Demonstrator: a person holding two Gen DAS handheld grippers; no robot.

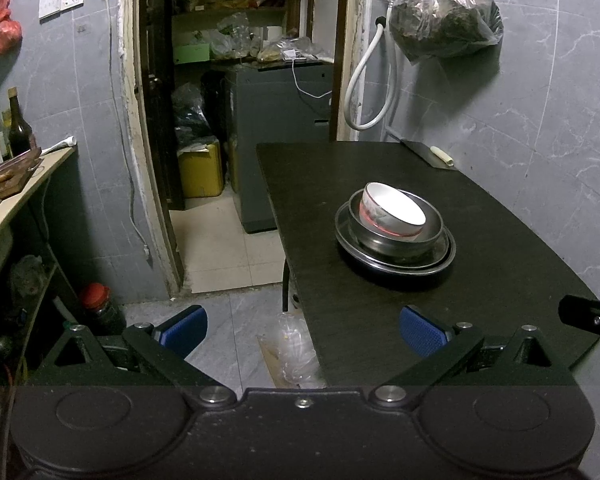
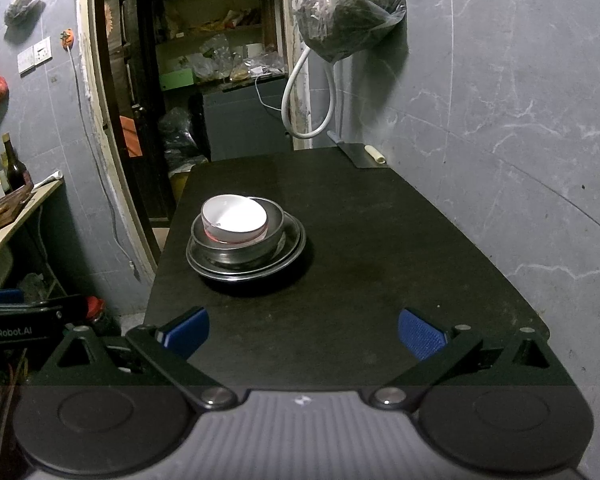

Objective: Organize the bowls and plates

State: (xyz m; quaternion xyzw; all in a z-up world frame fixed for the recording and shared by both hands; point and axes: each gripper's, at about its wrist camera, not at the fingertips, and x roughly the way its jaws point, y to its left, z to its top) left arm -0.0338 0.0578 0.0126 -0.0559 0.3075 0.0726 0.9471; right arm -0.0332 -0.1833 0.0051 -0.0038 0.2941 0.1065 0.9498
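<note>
On the black table [image 1: 500, 280] [image 2: 380, 240] stands one stack: a white ceramic bowl [image 1: 394, 210] [image 2: 235, 216] with a red pattern tilts inside a steel bowl [image 1: 396, 236] [image 2: 276, 222], which rests on a steel plate [image 1: 444, 258] [image 2: 292, 254]. My left gripper [image 1: 304, 332] is open and holds nothing, hanging at the table's near left corner, short of the stack. My right gripper [image 2: 304, 332] is open too, over the near table edge, with the stack ahead and to its left. Part of the other gripper shows at each view's edge.
A cleaver [image 1: 428, 152] [image 2: 364, 156] lies at the table's far edge by the wall. A filled plastic bag [image 1: 444, 12] and a white hose [image 1: 364, 80] hang above it. A doorway to a cluttered storeroom [image 1: 240, 80] is behind. A counter with bottles [image 1: 12, 160] stands left.
</note>
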